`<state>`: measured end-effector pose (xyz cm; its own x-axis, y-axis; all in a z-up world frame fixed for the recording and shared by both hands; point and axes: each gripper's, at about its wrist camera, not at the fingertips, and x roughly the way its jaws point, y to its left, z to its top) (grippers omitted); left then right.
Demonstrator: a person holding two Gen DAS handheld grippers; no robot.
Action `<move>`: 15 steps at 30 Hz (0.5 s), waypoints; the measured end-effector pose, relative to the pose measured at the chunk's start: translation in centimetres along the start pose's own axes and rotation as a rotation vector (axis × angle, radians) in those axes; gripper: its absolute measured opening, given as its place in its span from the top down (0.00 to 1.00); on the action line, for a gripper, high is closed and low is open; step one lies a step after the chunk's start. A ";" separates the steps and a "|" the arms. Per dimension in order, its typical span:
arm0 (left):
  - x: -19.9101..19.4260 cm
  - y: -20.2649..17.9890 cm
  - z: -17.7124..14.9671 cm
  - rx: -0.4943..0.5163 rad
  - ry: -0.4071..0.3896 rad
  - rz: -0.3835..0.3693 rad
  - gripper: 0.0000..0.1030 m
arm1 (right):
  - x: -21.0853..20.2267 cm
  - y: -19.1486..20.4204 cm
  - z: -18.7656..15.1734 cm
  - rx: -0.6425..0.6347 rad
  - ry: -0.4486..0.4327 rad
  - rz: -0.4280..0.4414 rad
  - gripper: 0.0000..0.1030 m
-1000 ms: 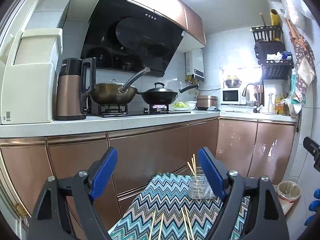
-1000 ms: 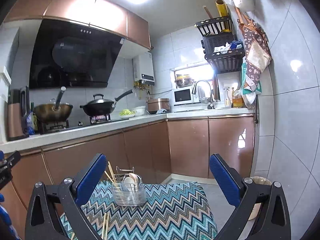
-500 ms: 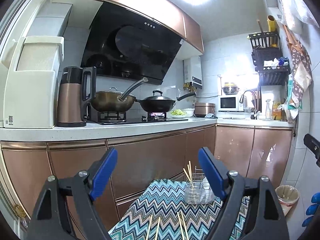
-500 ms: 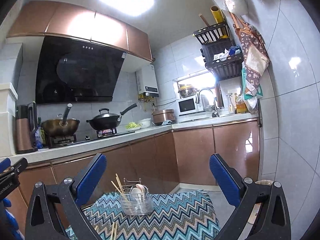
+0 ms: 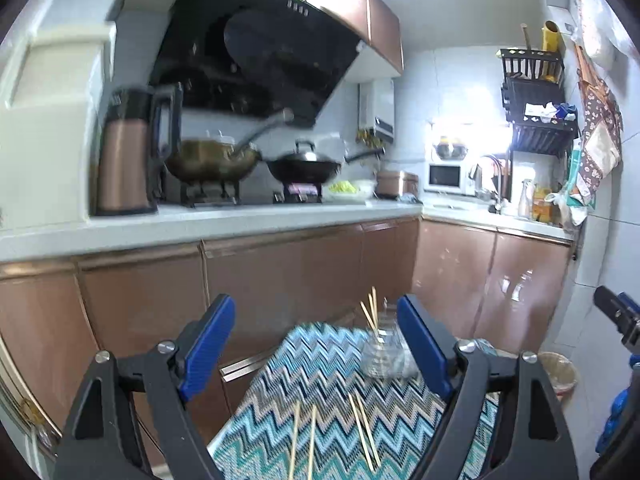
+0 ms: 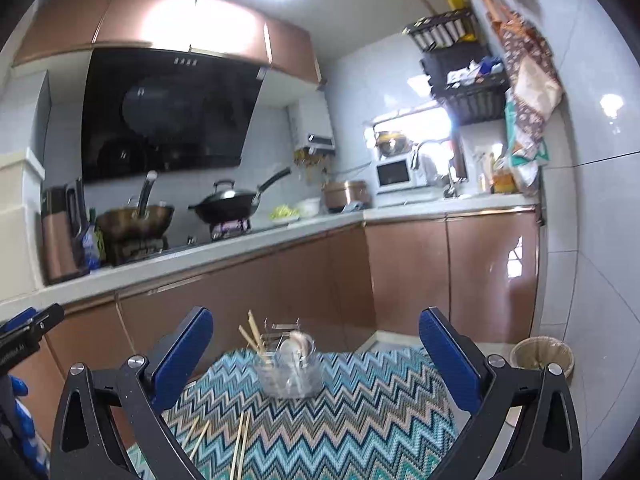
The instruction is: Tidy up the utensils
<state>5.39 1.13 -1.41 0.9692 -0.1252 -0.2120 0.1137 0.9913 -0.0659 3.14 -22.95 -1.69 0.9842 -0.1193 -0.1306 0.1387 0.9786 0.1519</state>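
Observation:
A wire utensil basket (image 6: pixel 290 372) stands at the far end of a table with a zigzag cloth (image 6: pixel 360 412). It holds chopsticks and a pale spoon. It also shows in the left wrist view (image 5: pixel 382 354). Several loose chopsticks (image 5: pixel 312 436) lie on the cloth nearer to me, and they show in the right wrist view too (image 6: pixel 240 440). My left gripper (image 5: pixel 316 344) is open and empty above the near cloth. My right gripper (image 6: pixel 316 356) is open and empty, held above the table with the basket between its fingers in view.
Copper-fronted cabinets and a white counter (image 5: pixel 240 220) run behind the table, with a kettle (image 5: pixel 124 160), two woks on the stove (image 5: pixel 248 160) and a microwave (image 5: pixel 444 176). A woven waste bin (image 6: pixel 542 354) stands on the floor at the right.
Both views have tilted and shifted downward, and more of the cloth and loose chopsticks shows. Both grippers stay open and empty.

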 end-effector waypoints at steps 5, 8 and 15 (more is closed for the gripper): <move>4.2 1.7 -1.9 -0.047 0.182 -0.110 0.20 | 3.7 1.4 -1.5 -0.048 0.149 0.072 0.00; 7.3 2.1 -3.7 -0.077 0.300 -0.178 0.21 | 6.5 2.2 -2.9 -0.050 0.262 0.139 0.01; 16.0 2.4 -8.6 -0.110 0.567 -0.275 0.36 | 13.9 3.9 -7.0 -0.027 0.528 0.276 0.24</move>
<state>19.26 1.19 -13.33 0.6382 -0.4063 -0.6539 0.2899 0.9137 -0.2848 16.58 -19.64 -9.78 0.7951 0.2324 -0.5602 -0.1237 0.9664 0.2253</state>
